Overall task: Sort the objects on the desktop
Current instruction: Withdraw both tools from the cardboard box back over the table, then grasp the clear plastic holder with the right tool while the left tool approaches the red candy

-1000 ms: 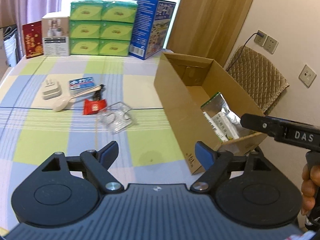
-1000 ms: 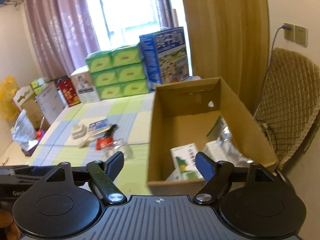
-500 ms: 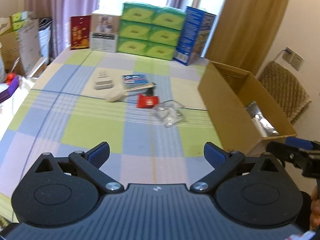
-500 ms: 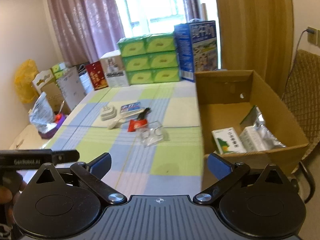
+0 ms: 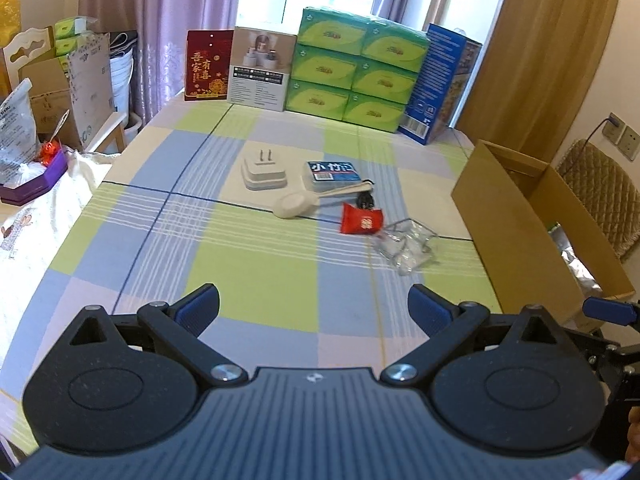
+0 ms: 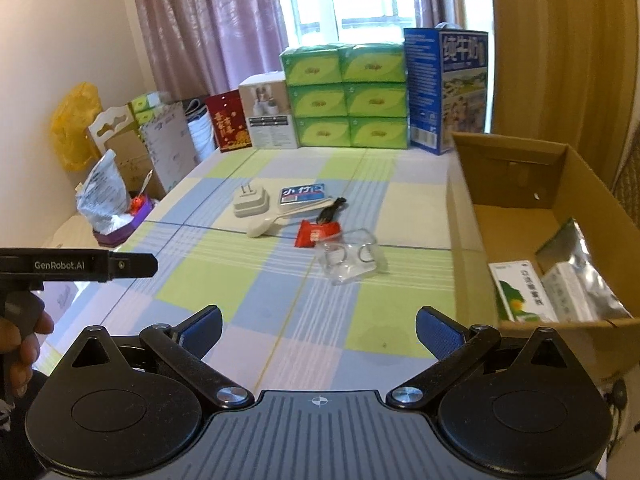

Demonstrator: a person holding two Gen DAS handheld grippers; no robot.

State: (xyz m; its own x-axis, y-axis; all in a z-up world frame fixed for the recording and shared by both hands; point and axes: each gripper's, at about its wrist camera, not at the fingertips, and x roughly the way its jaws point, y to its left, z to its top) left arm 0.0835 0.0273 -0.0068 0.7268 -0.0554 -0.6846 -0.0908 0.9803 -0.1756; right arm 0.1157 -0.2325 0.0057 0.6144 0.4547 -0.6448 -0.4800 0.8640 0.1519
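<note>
I am holding two tools over a desk (image 5: 256,264) covered in a checked cloth of green, blue and cream squares. My left tool (image 5: 314,310) hangs above the near edge of the desk with its blue-padded fingers spread wide and nothing between them. My right tool (image 6: 318,326) is the same, wide apart and empty, hanging over the near right part of the desk. In the middle of the desk lies a loose cluster of small things. A white plug adapter (image 5: 263,171) sits at the far left of the cluster with its prongs pointing up. Just to its right is a blue pack (image 5: 331,171) with white lettering. A cream spoon (image 5: 310,200) lies in front of both, its handle reaching right toward a small black object (image 5: 365,199) that I cannot identify. A red sachet (image 5: 361,221) lies just in front of that, and a clear plastic case (image 5: 406,247) touches the sachet's right side. Along the right edge of the desk stands an open cardboard box (image 6: 516,216); inside it I see a white and green carton (image 6: 520,290) beside a silver foil pouch (image 6: 580,272). At the far end, stacked green tissue boxes (image 5: 358,68) stand beside a tall blue box (image 5: 442,84).
</note>
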